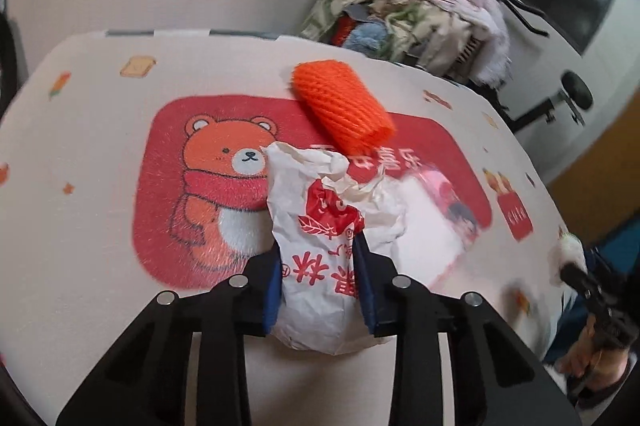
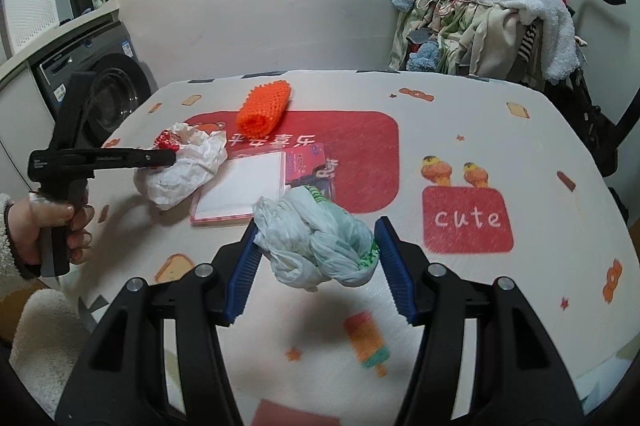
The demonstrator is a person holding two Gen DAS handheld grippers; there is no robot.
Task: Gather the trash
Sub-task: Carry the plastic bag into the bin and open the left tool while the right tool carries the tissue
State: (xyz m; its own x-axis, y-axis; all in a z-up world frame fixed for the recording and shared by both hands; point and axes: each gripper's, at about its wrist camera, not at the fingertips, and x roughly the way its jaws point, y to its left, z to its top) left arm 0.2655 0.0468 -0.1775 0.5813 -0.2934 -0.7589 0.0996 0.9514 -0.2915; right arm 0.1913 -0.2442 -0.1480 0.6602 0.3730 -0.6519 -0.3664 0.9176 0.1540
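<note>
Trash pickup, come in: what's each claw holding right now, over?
Left gripper shut on crumpled paper wrapper. Right gripper shut on plastic bag. Orange foam net and pink booklet remain on table.

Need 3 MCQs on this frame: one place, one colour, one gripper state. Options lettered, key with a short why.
1. Where is the foam net sleeve?
A. on the table beyond the booklet
B. in the right gripper
C. on the floor

2. What colour is that sleeve?
A. blue
B. orange
C. green

3. What does the left gripper hold?
A. nothing
B. the booklet
C. the crumpled paper wrapper

Key:
1 A, it lies on the table past the booklet.
2 B, it is bright orange in both views.
3 C, its pads press the crumpled paper wrapper; the right gripper brackets a plastic bag.
</note>
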